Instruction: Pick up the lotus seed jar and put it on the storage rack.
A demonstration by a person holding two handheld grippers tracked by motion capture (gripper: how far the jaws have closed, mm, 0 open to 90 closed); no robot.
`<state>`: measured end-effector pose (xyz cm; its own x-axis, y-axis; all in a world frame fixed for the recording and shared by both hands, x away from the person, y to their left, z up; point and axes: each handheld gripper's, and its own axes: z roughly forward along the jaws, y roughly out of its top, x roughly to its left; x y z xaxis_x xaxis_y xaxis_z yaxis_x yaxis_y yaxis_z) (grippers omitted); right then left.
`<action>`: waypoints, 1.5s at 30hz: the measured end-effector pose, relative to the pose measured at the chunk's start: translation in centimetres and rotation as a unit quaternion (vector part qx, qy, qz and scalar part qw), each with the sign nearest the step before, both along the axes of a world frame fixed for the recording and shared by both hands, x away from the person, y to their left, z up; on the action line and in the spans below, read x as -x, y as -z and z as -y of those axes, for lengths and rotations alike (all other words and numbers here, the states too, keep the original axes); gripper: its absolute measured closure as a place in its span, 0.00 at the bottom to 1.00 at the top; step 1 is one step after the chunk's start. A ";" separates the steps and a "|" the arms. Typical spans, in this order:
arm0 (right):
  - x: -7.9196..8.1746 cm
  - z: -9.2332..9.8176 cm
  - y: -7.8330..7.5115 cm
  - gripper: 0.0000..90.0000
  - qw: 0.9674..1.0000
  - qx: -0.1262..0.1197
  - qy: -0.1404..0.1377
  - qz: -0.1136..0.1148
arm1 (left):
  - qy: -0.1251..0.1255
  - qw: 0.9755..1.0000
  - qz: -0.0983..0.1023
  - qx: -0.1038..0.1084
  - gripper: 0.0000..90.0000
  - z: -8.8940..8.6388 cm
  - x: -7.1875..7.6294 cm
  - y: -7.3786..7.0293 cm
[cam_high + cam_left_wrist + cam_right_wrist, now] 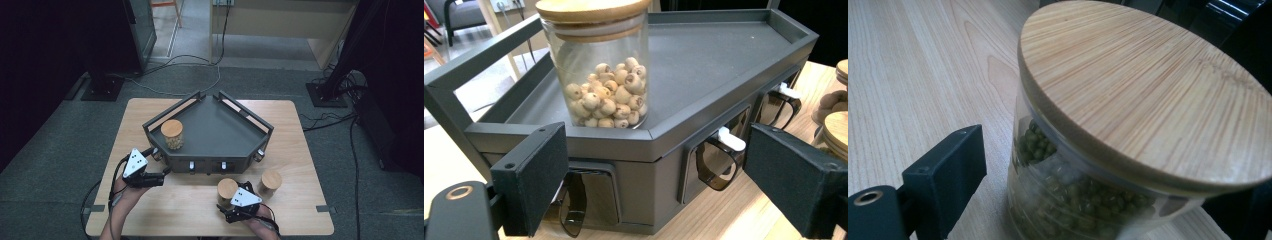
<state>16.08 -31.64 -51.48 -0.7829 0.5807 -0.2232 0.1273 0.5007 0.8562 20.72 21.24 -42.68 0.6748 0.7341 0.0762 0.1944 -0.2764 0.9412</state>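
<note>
A glass jar of pale round seeds (pixel 171 134) with a bamboo lid stands on the left part of a dark grey corner tray (pixel 220 125). My left gripper (pixel 165 173) sits just off the tray's front left edge. In the left gripper view the seed jar (pixel 601 75) stands beyond my left gripper (pixel 664 185), whose jaws are wide apart with nothing between them. A jar of green beans (pixel 227 189) stands on the table, with my right gripper (pixel 226 204) at it. In the right gripper view the bean jar (pixel 1128 125) sits between the spread jaws of my right gripper (pixel 1098 200), a gap showing beside the left pad (pixel 948 172).
A third lidded jar (pixel 271 181) stands on the wooden table (pixel 300 150) right of the bean jar. Dark hooks with white clips (pixel 723 150) hang along the tray's front wall. Cables and stand bases lie on the floor behind the table.
</note>
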 end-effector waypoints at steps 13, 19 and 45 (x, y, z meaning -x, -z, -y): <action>0.0 0.0 0.0 0.08 1.000 0.001 0.000 0.000 | 0.001 1.000 0.009 0.004 0.12 -0.2 0.5 0.8; 0.0 0.1 0.0 0.08 1.000 -0.001 0.000 -0.001 | 0.003 1.000 0.011 0.003 0.12 0.0 0.7 1.1; -0.1 0.8 0.3 0.08 1.000 -0.022 -0.004 -0.003 | 0.000 0.999 0.024 0.026 0.12 -0.9 2.2 2.7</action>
<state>16.19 -32.45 -51.76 -0.7891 0.5833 -0.1925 0.1283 0.4631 0.8770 18.54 22.10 -45.41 0.6711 0.7380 0.0701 0.1495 -0.2273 0.9623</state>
